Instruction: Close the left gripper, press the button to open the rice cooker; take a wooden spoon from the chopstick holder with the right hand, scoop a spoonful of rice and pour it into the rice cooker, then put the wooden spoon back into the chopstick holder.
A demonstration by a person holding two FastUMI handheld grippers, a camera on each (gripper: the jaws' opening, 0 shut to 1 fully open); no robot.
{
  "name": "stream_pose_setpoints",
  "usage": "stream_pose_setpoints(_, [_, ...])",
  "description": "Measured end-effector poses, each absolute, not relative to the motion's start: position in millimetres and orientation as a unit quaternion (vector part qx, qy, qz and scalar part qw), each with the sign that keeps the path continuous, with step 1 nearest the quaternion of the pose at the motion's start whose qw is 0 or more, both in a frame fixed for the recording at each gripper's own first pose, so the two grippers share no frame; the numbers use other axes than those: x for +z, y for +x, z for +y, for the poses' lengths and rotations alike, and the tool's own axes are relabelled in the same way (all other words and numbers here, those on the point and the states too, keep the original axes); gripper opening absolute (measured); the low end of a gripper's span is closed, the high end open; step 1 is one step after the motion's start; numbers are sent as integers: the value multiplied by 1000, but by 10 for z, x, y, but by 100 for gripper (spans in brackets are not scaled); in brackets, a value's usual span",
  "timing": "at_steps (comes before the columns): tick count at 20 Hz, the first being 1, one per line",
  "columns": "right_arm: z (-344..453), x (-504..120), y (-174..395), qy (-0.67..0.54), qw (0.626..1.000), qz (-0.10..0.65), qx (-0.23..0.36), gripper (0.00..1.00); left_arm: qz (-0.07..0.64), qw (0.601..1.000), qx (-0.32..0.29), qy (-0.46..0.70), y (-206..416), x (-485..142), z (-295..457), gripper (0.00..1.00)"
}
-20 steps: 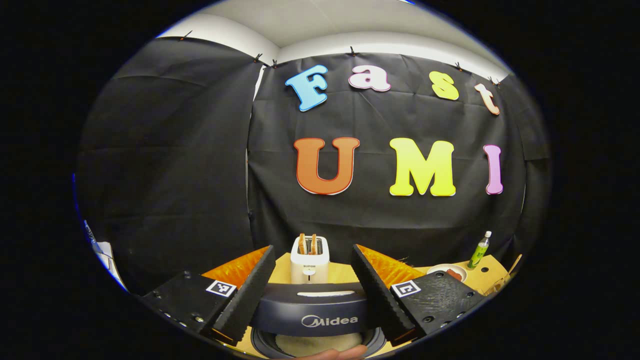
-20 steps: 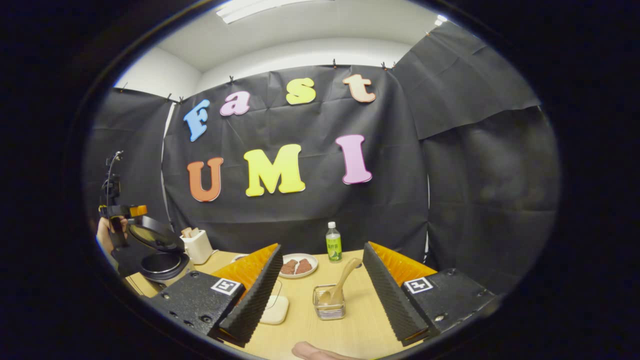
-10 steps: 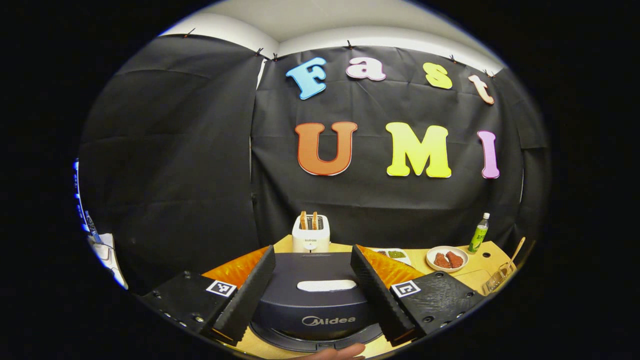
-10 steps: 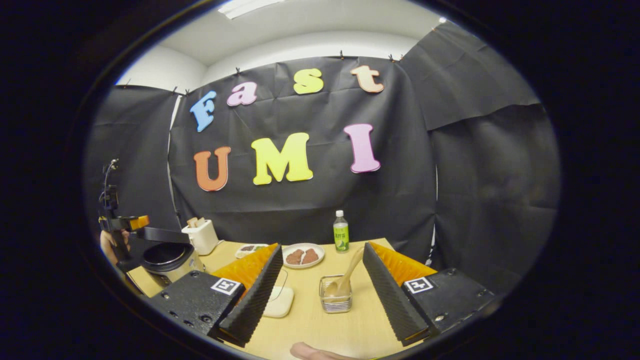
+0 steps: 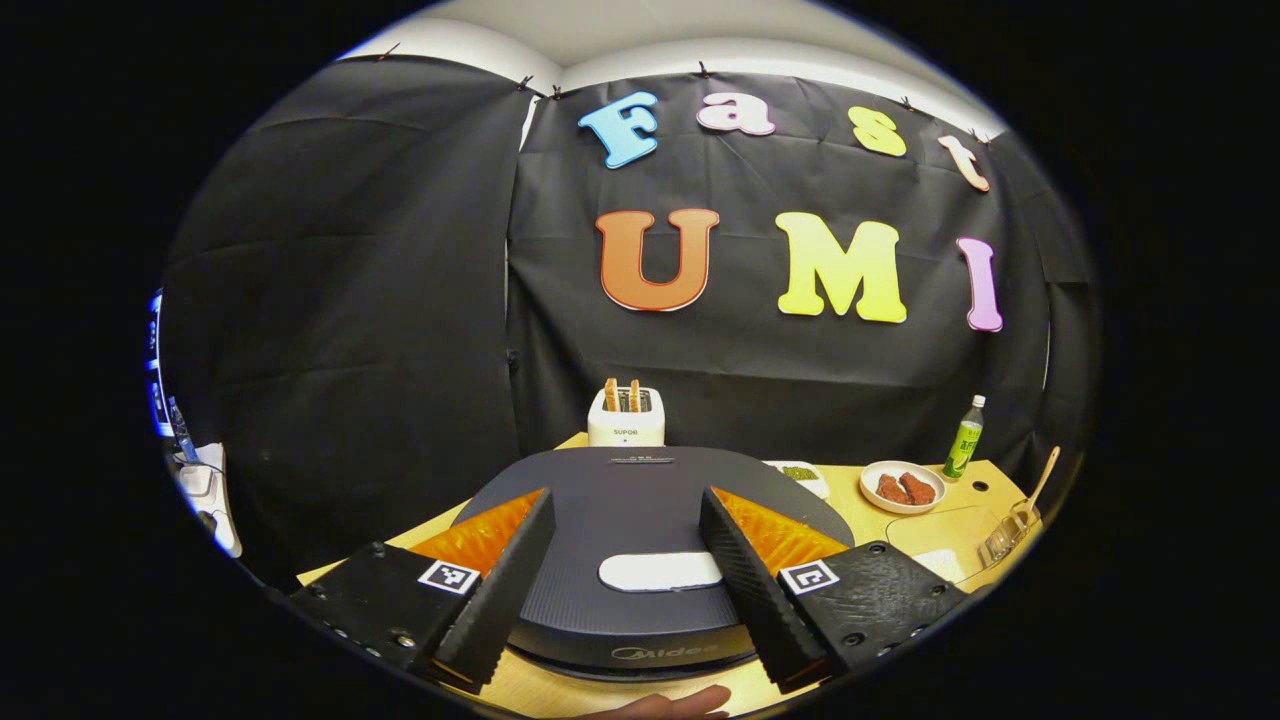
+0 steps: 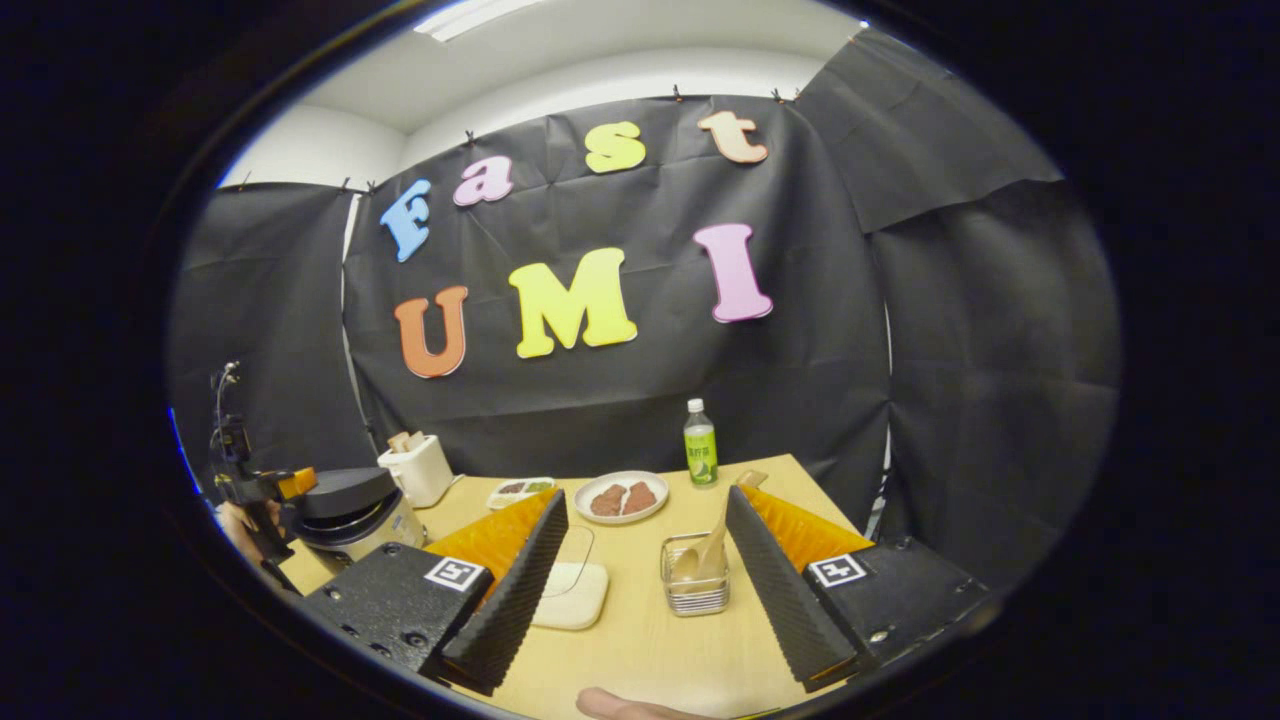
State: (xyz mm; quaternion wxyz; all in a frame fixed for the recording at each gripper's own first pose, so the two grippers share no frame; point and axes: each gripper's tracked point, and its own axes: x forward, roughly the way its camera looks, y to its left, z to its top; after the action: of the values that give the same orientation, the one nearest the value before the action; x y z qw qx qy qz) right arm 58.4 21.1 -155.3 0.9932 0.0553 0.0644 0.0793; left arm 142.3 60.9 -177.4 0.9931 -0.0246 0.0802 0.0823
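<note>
— So, where do we stand with the rice cooker (image 5: 640, 520)?
— Lid is down flat, right under the left gripper (image 5: 625, 497). In the right gripper view the rice cooker (image 6: 350, 505) sits at the table's (image 6: 640, 640) far left edge, lid looking shut or nearly so.
— And the spoon?
— The wooden spoon (image 6: 715, 545) stands in the chopstick holder (image 6: 695, 590), handle leaning back. Whether rice has gone in, I can't tell; the pot is covered.
— So opening, scooping and pouring could all be ahead?
— Or all done. The layout fits either.
— Poses?
— The left gripper's fingers are spread wide over the lid, touching nothing that I can see. The right gripper (image 6: 647, 495) hovers level, fingers wide too, with the chopstick holder framed between them, a little ahead.
</note>
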Motion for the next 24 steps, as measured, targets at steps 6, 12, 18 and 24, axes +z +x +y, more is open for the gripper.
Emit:
stream_pose_setpoints(6, [266,-1809,733,73,990,96,72,100,82,995,59,-12,1393,-1967,559,96])
stream_pose_setpoints(12, [519,-1996,787,104,981,116,118,100,42,997,64,-14,1373,-2022,554,96])
stream_pose_setpoints(18, [551,-1959,797,89,985,104,102,100,25,997,76,-11,1374,-2093,535,97])
stream_pose_setpoints(24, [489,-1832,782,62,991,94,75,98,53,996,69,-10,1114,-2032,404,95])
